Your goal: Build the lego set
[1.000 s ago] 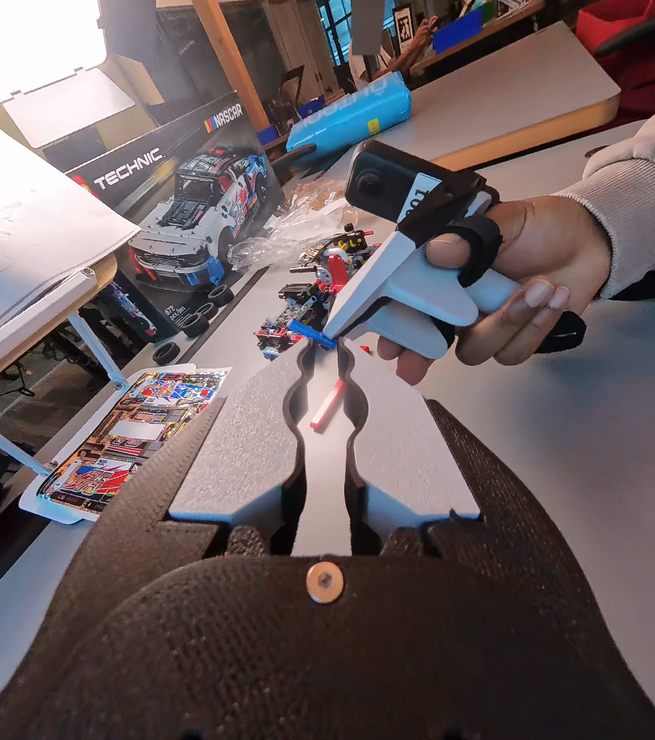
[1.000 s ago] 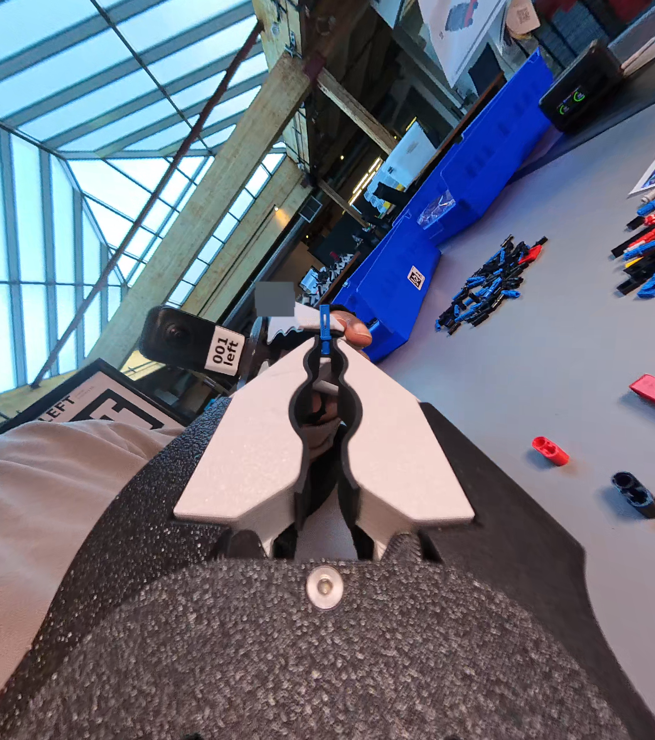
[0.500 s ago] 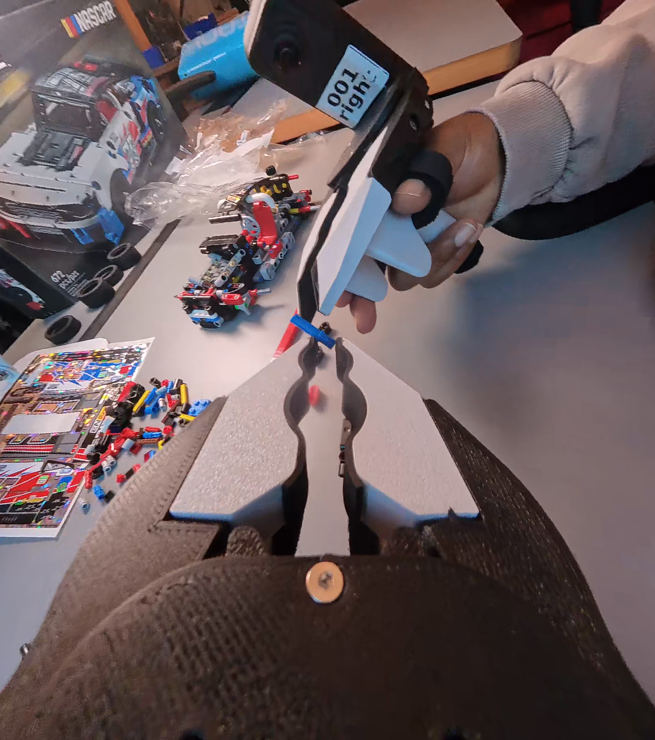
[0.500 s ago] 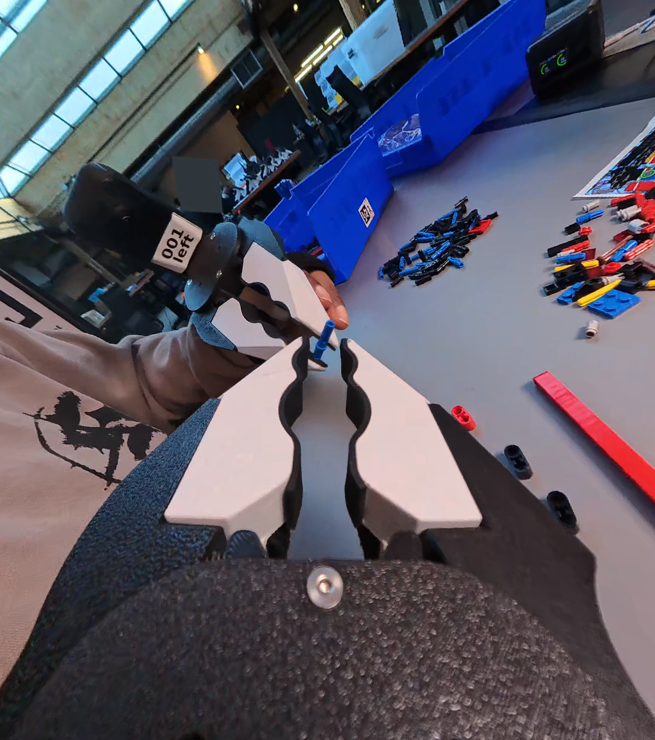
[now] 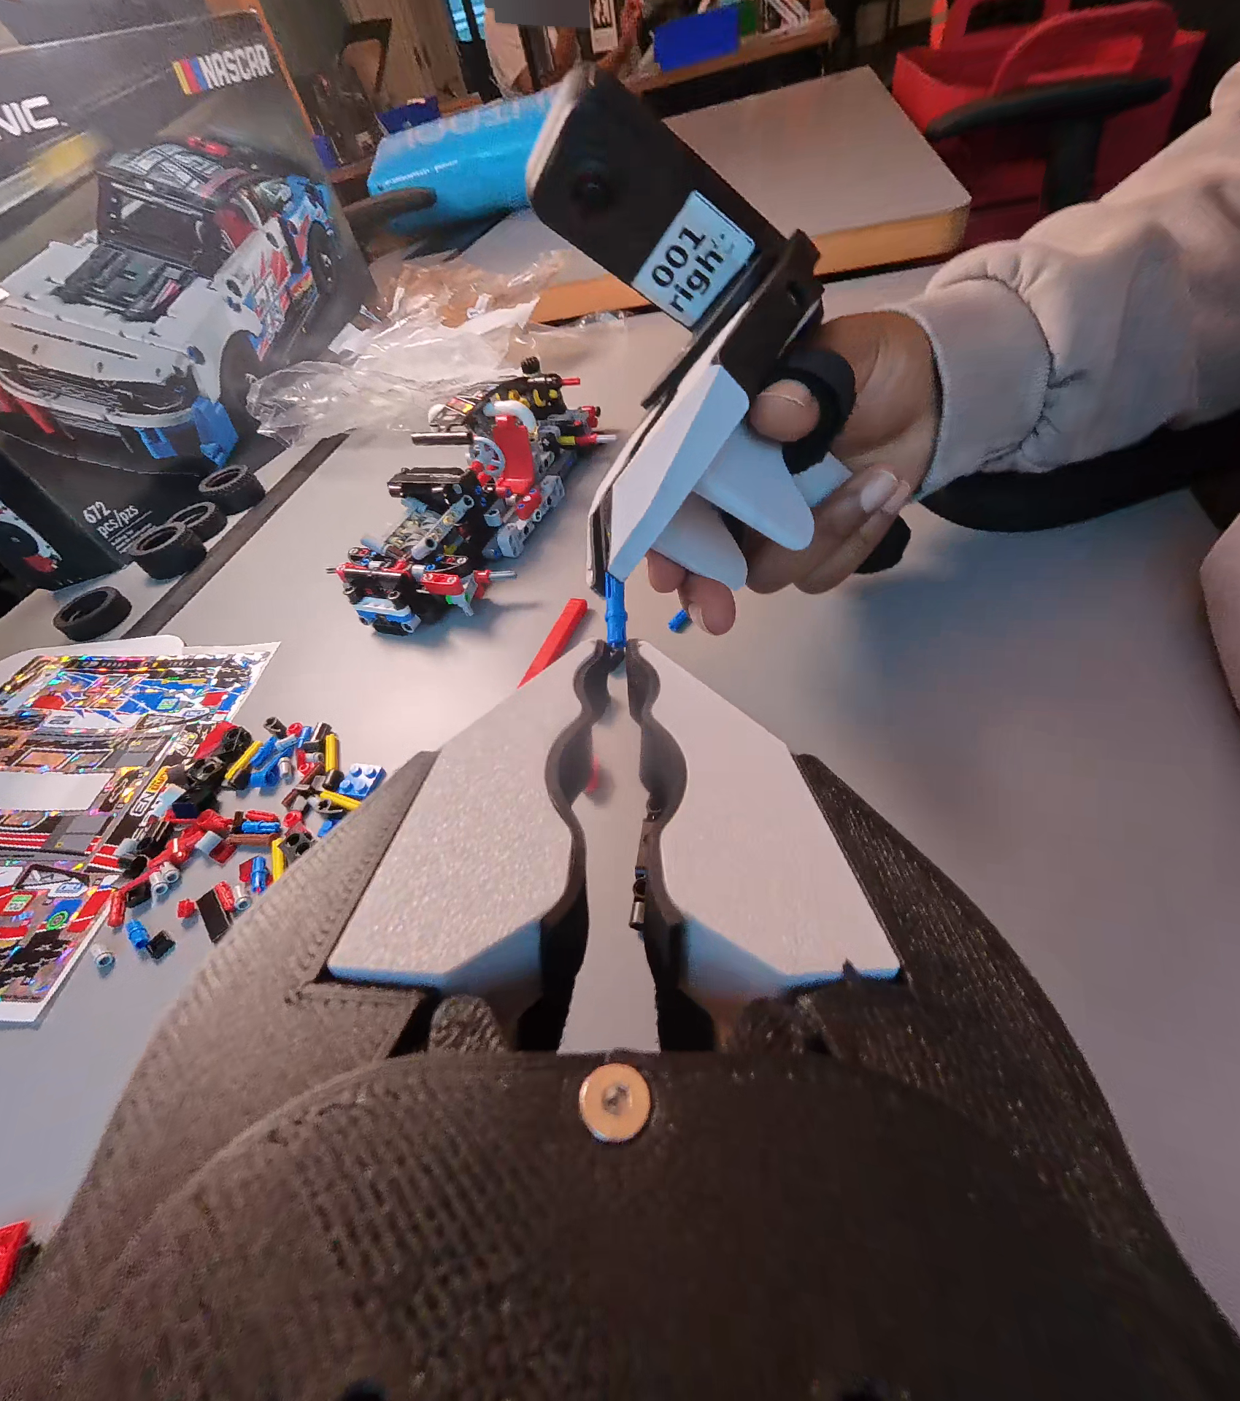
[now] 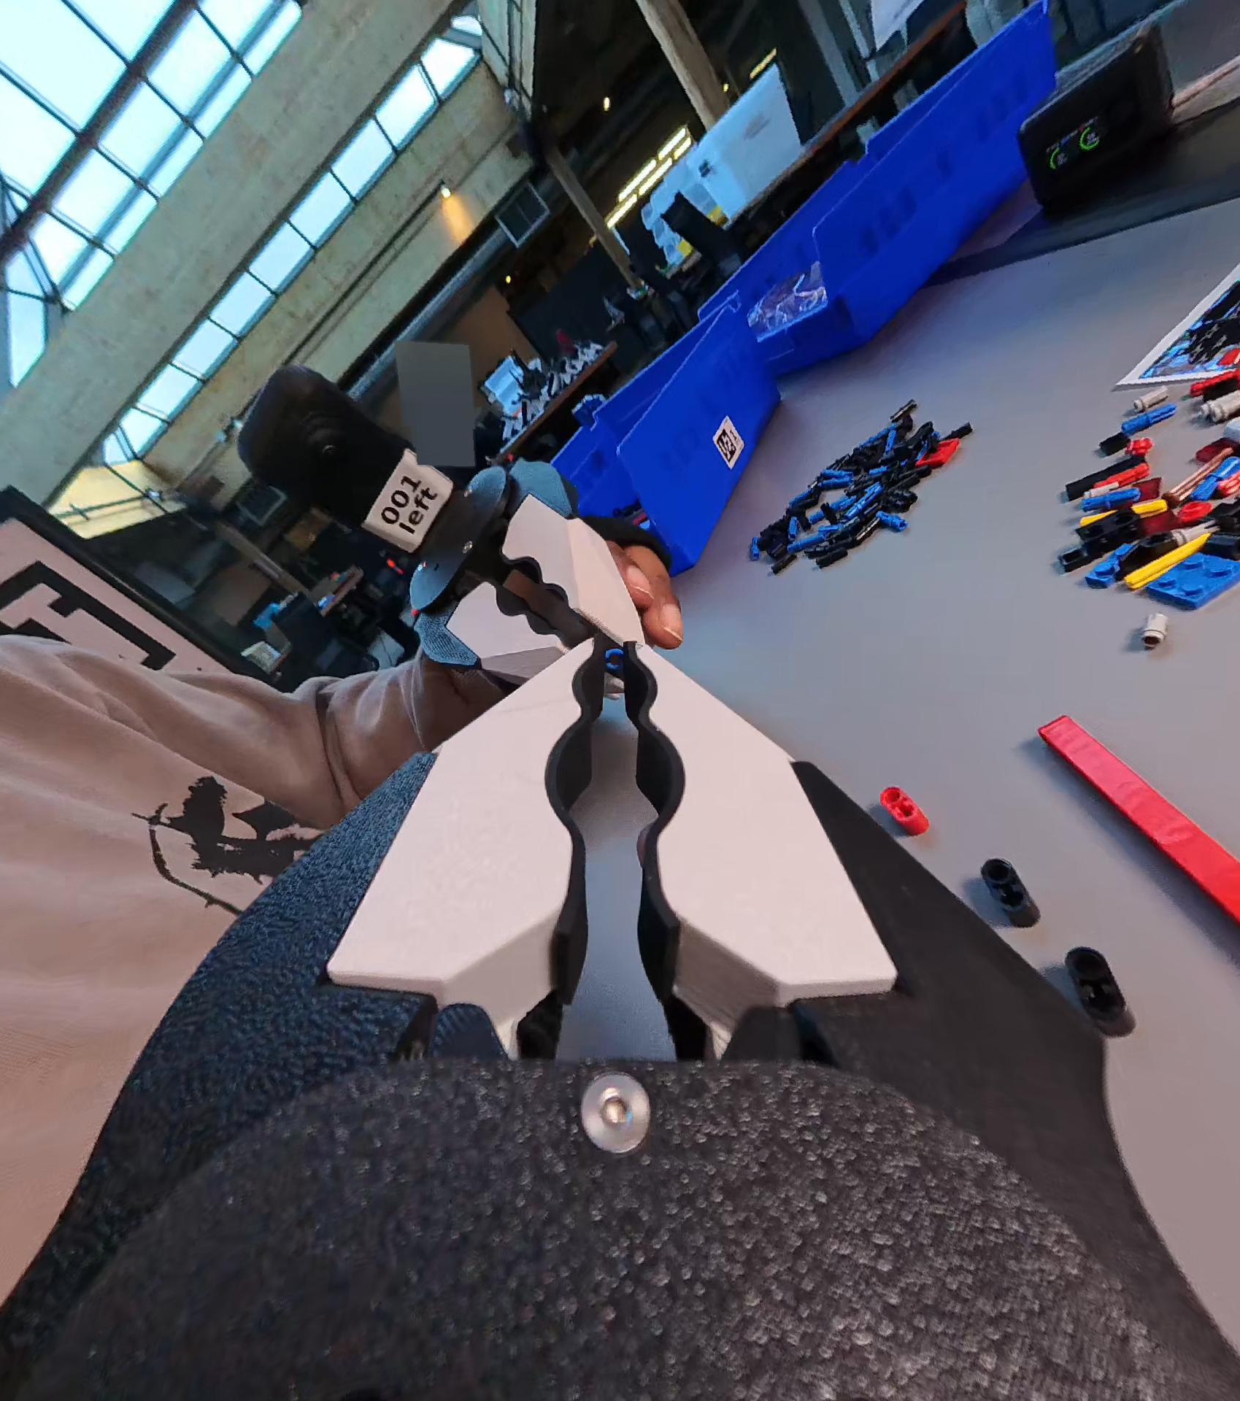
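Blue and slim, a small pin (image 5: 614, 611) stands nearly upright between the two grippers above the grey bench (image 5: 980, 758). In the left wrist view the left gripper (image 5: 615, 650) has its fingers drawn close, the tips pinching a dark piece at the pin's lower end. The right gripper (image 5: 601, 572) comes down from above, held by a hand (image 5: 840, 462) in a pale sleeve, and its fingers are clamped on the pin's upper end. In the right wrist view the same meeting shows at that gripper's tips (image 6: 610, 653), where only a bit of blue peeks out; the left gripper's fingers (image 6: 571, 561) angle in from the left, and how firmly either side grips is hard to judge from here.

The partly built car chassis (image 5: 465, 504) lies on the bench beyond the tips, near crumpled clear bags (image 5: 404, 364) and the set's box (image 5: 116, 303). Loose black tyres (image 5: 169, 542) sit at the box's foot. A sticker sheet (image 5: 33, 819) lies to the left with a scatter of mixed small parts (image 5: 253, 819) on and beside it. A long red beam (image 6: 1193, 849) lies flat on the bench, with a small red connector (image 6: 903, 810) and two black connectors (image 6: 1009, 891) near it. A heap of blue and black pins (image 6: 855, 485) lies in front of the blue bins (image 6: 715, 424).
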The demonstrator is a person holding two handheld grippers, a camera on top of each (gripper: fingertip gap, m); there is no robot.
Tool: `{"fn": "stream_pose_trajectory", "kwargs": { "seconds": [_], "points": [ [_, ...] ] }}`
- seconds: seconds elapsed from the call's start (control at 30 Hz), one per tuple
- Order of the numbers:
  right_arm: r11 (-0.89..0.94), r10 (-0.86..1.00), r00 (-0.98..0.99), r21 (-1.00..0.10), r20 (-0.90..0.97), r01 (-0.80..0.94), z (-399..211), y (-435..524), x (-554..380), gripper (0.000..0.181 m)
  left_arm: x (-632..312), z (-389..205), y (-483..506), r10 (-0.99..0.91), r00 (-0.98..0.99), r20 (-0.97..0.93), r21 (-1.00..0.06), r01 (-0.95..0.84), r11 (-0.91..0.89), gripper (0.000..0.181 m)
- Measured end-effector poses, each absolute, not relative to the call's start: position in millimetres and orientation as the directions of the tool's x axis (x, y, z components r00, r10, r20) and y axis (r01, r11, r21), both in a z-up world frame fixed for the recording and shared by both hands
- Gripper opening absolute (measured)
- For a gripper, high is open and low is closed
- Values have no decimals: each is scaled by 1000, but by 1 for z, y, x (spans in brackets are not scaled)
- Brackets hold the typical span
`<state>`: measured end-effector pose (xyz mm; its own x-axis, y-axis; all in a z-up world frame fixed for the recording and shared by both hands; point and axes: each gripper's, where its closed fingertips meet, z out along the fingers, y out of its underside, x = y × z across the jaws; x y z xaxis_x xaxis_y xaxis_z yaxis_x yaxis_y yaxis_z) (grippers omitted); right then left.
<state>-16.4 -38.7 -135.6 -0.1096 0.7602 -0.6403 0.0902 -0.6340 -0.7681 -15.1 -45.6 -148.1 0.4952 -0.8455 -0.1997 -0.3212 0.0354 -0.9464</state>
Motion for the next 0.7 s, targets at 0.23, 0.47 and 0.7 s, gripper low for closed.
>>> {"fn": "stream_pose_trajectory", "kwargs": {
  "seconds": [0.23, 0.47, 0.7],
  "points": [
    [-669, 742, -128, -740, -658, -70, -120, -34, -20, 1, -17, -138, -43, -845, 517, -138, -971, -237, 13, 11],
    [-672, 736, -140, -740, -662, -31, -126, -38, -20, 2, -19, -139, -43, -843, 518, -149, -966, -258, 12, 0],
    [-579, 797, -166, -813, -581, 69, -131, -49, -17, 1, -17, -140, -51, -874, 466, -134, -963, -269, 5, 0]
  ]
}}
